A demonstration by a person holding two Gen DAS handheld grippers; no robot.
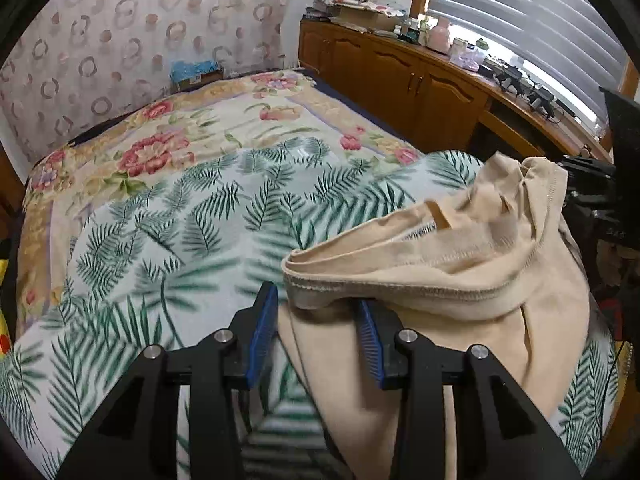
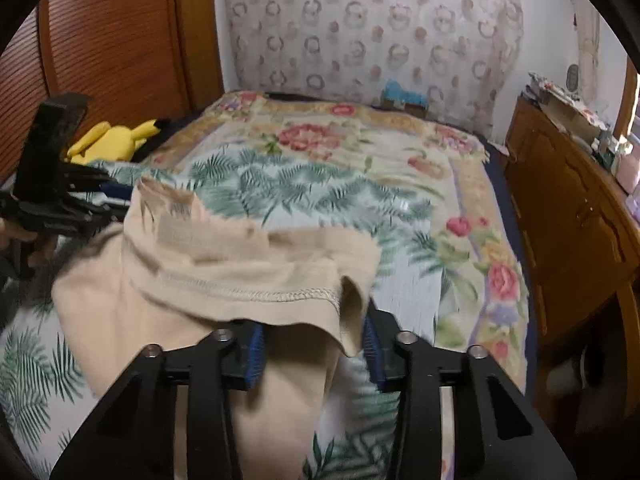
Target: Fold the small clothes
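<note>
there's some woven lettering inside the beige cotton garment's [image 1: 460, 248] waistband, way too blurry to read though

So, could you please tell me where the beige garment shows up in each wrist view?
Left wrist: the beige garment fills the lower right, draped over the left gripper, whose fingers stand apart.
Right wrist: it fills the lower left and centre, draped over the right gripper, fingers likewise apart.
Shared landmark: the blue box at the far end of the bed, seen in the right view too.
</note>
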